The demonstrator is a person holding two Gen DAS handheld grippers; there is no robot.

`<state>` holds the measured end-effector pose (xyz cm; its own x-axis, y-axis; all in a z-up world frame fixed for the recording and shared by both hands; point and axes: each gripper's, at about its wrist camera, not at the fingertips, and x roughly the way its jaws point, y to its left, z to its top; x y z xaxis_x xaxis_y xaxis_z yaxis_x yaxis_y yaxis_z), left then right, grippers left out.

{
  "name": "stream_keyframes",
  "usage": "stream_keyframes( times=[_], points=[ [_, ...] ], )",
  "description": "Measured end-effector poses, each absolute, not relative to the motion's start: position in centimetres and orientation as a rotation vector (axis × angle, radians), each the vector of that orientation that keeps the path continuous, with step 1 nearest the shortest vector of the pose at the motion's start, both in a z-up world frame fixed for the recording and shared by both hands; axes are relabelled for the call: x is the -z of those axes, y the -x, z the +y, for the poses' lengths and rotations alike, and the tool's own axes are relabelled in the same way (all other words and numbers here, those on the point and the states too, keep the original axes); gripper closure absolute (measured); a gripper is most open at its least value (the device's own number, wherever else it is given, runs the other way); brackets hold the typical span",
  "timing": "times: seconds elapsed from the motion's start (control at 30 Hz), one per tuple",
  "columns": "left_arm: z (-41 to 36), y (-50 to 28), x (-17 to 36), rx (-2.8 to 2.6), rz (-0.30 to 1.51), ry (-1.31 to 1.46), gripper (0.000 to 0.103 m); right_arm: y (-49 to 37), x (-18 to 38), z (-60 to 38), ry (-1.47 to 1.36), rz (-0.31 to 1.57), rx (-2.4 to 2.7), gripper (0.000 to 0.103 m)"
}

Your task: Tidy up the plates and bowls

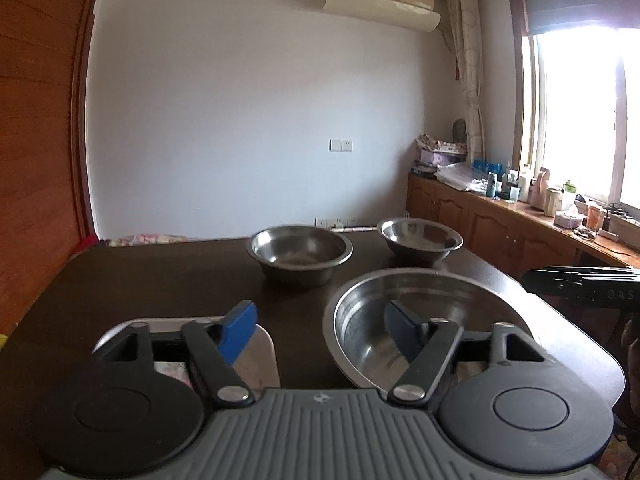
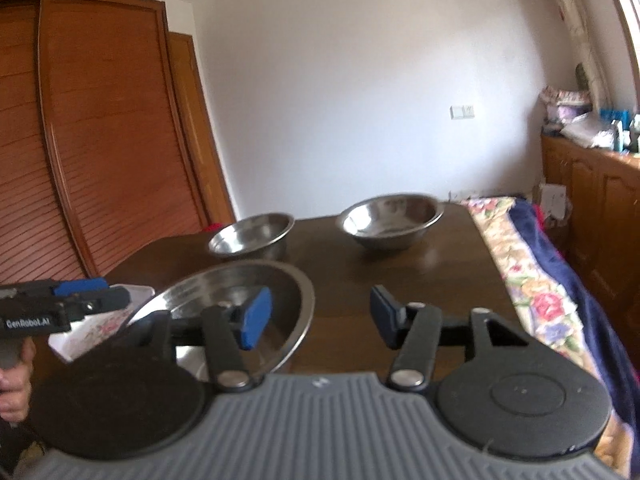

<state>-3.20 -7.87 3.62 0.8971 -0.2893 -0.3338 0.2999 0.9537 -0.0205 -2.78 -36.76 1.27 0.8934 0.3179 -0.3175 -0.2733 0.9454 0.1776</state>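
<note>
Right wrist view shows both grippers open and empty, the right gripper [image 2: 316, 320] straddling the large steel bowl's [image 2: 224, 300] near rim; advise closing squarely on that rim before lifting.

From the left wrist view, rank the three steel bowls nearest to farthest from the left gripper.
From the left gripper:
1. Large bowl, right under its right finger, near table edge.
2. Middle bowl, ahead, centre of the table.
3. Far-right bowl, ahead right, at the far edge.
</note>
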Motion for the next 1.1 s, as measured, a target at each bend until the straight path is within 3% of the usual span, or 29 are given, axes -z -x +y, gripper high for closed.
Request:
stream_keyframes(
  times=[0.17,0.27,0.3,1.1],
  points=[
    [-7.1,3.8,-3.9,0.299,0.316,-0.024,0.003,4.3,-1.8,-36.6,-0.060,0.285,-0.246,0.029],
    [-6.6,4.0,-4.0,0.296,0.313,-0.013,0.002,5.0,-2.1,-36.7,-0.060,0.252,-0.241,0.011],
    [-6.4,4.1,-4.0,0.293,0.314,-0.010,0.002,5.2,-2.2,-36.6,-0.058,0.238,-0.239,0.001],
    [-3.8,4.2,-5.6,0.332,0.322,-0.010,0.000,6.8,-3.6,-35.7,-0.025,0.192,-0.276,0.000]
  ],
)
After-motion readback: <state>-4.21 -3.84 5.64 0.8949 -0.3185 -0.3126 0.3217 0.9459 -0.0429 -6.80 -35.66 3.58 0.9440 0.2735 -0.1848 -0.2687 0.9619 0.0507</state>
